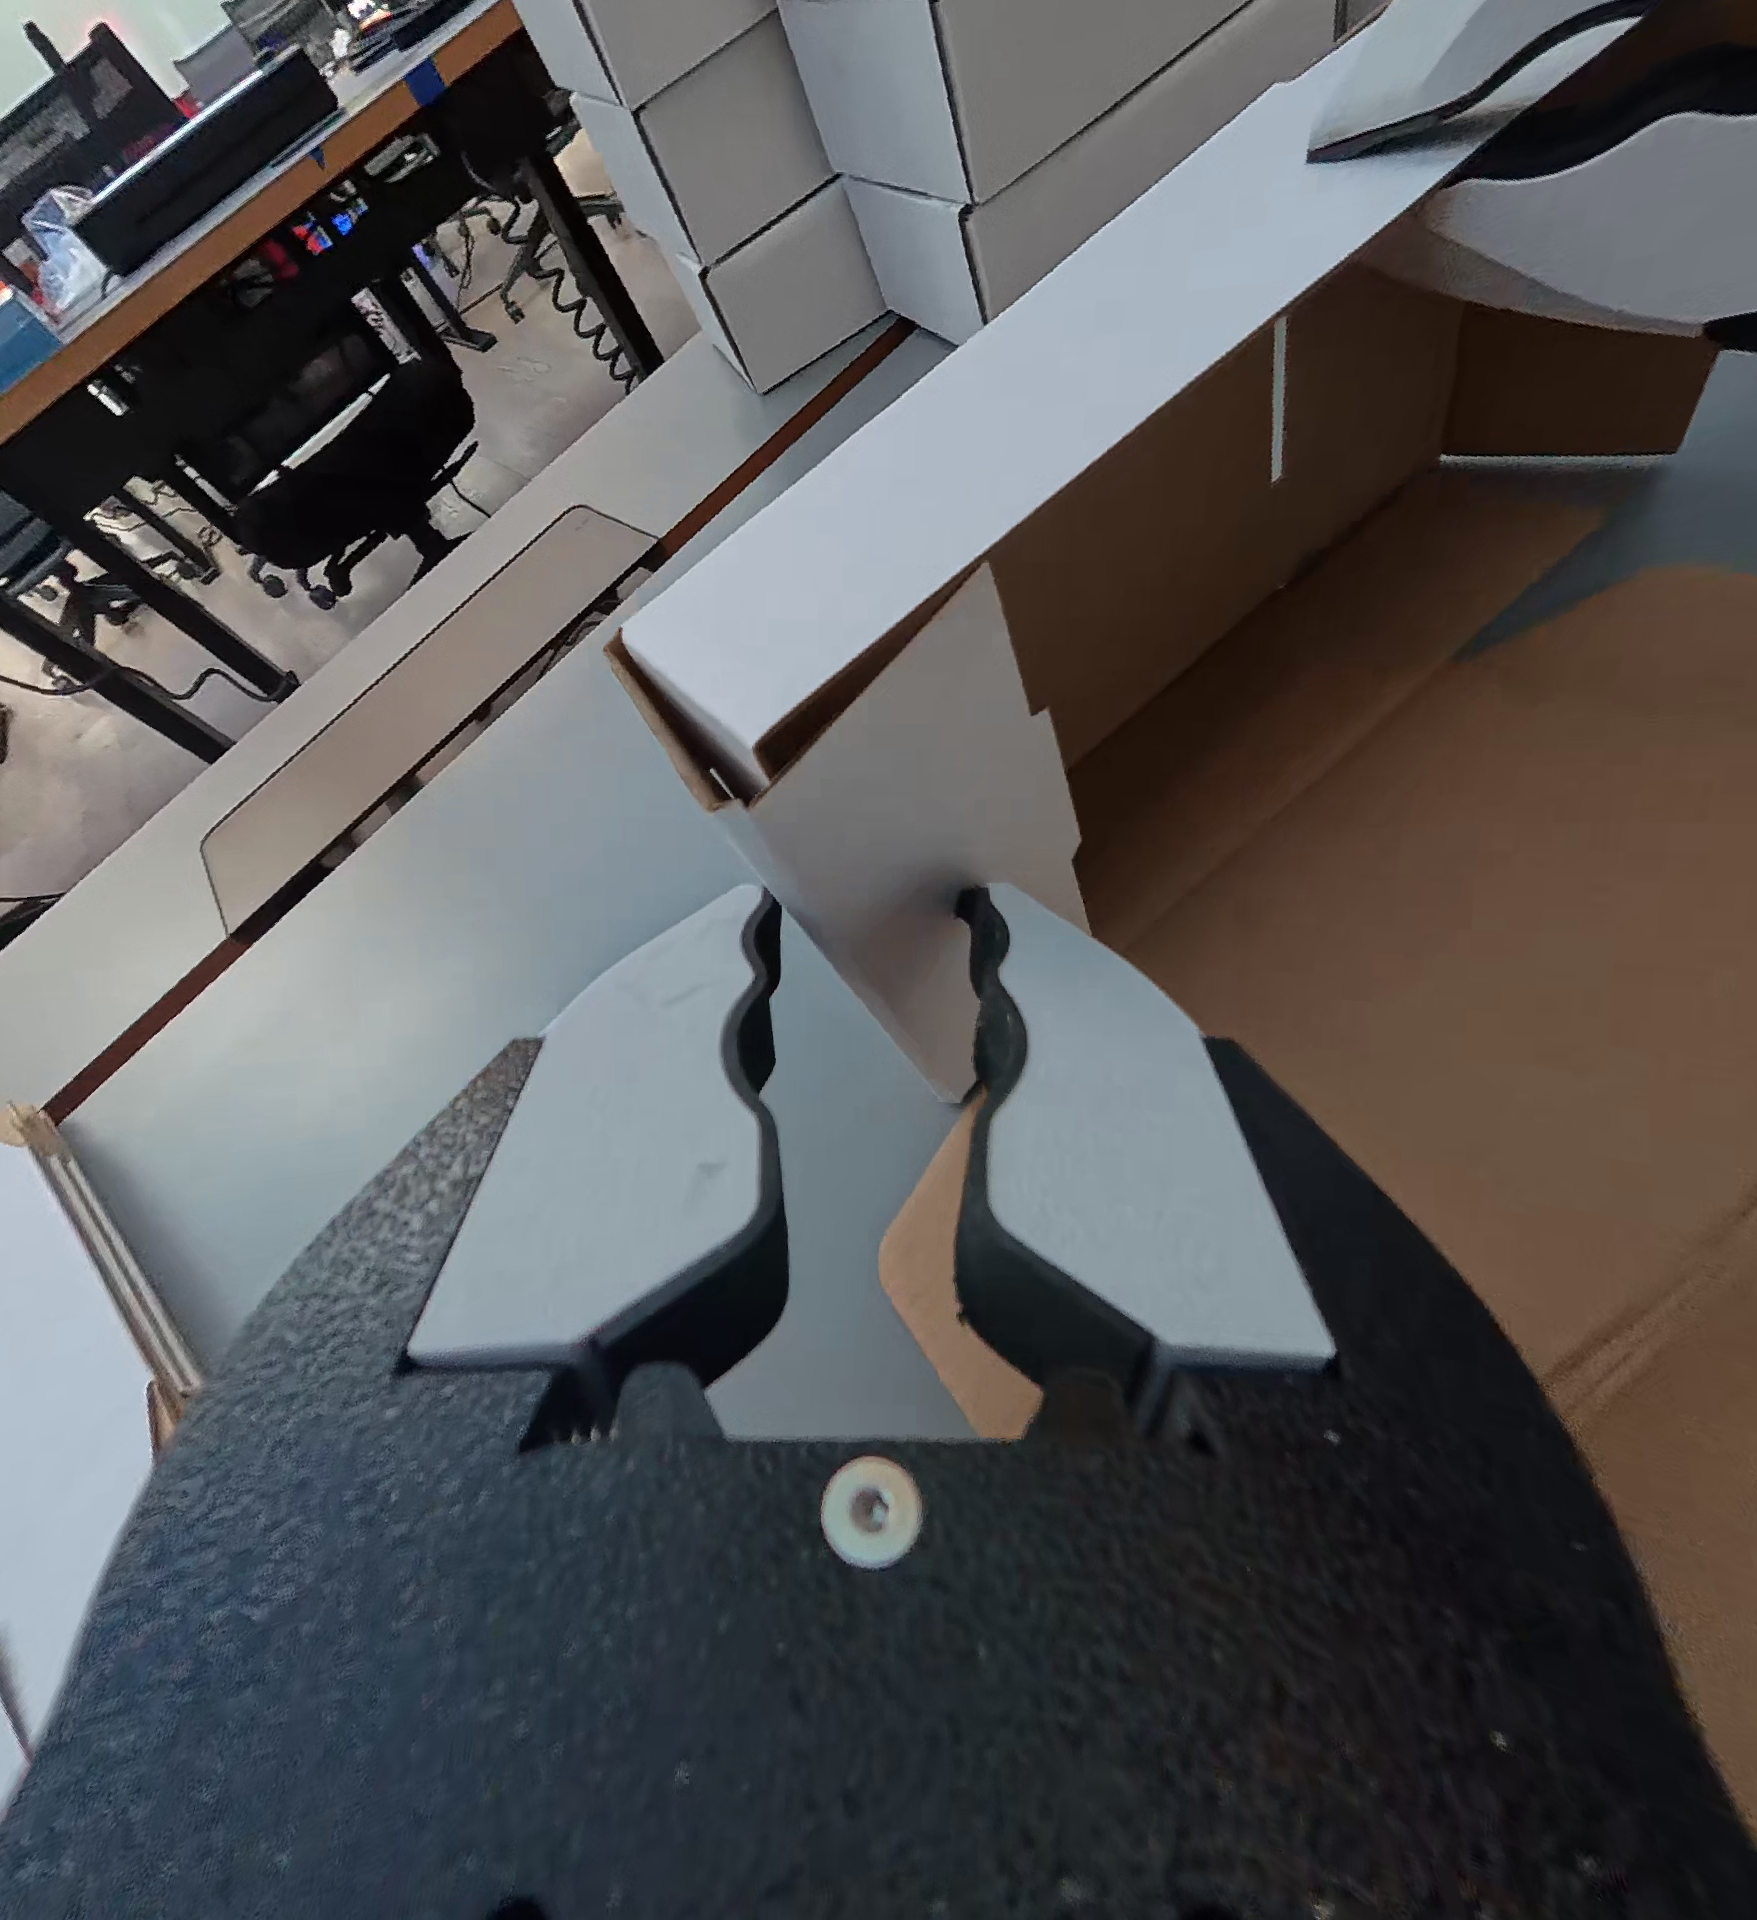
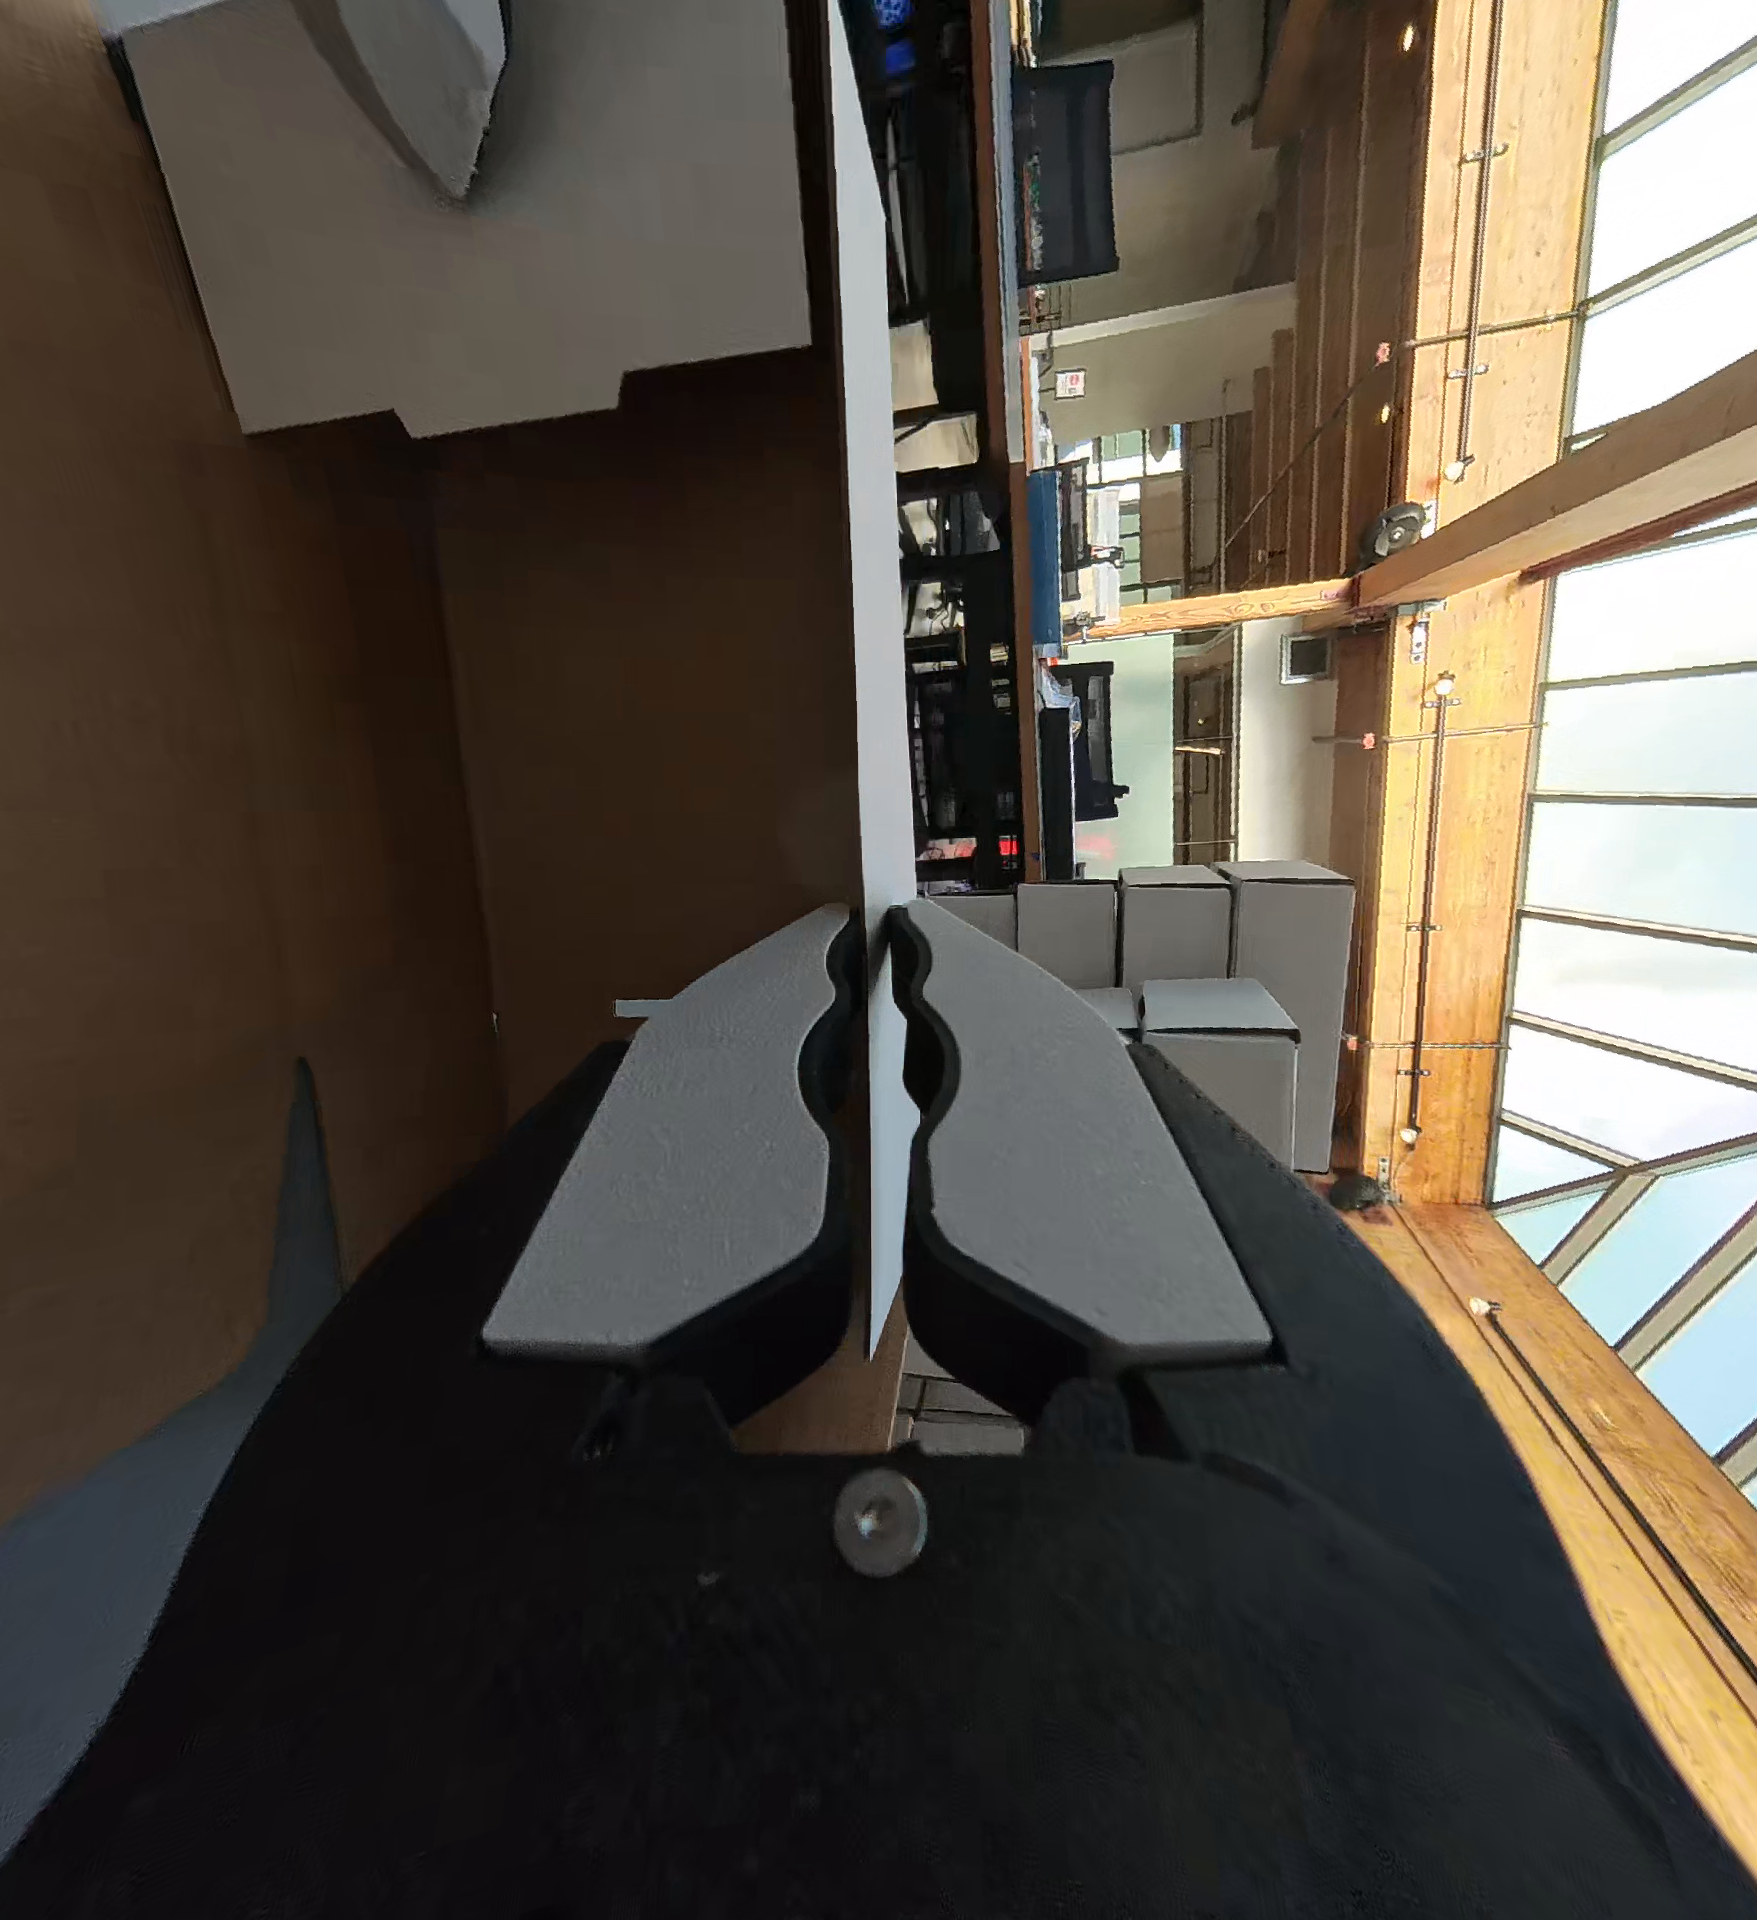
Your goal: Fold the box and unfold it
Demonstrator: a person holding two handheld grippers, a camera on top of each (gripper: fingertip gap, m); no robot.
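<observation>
The box is white outside and brown inside, and lies partly folded on the grey table (image 1: 417, 1039). Its brown floor (image 1: 1373, 935) is flat, and its long back wall (image 1: 957, 468) stands upright with a doubled white top edge. My left gripper (image 1: 869, 914) is open at the wall's near corner, and the white end flap (image 1: 884, 831) stands between its fingers, touching the right one. My right gripper (image 2: 876, 920) is shut on the thin white wall (image 2: 869, 623), seen edge-on. It also shows in the left wrist view (image 1: 1580, 135) at the wall's far end. The left gripper shows far off in the right wrist view (image 2: 417, 94).
Stacks of folded white boxes (image 1: 853, 156) stand at the back of the table, also in the right wrist view (image 2: 1217, 987). A flat box blank (image 1: 417, 707) lies to the left, and a pile of blanks (image 1: 1, 1351) sits at lower left. Desks and chairs (image 1: 334, 468) stand beyond the table edge.
</observation>
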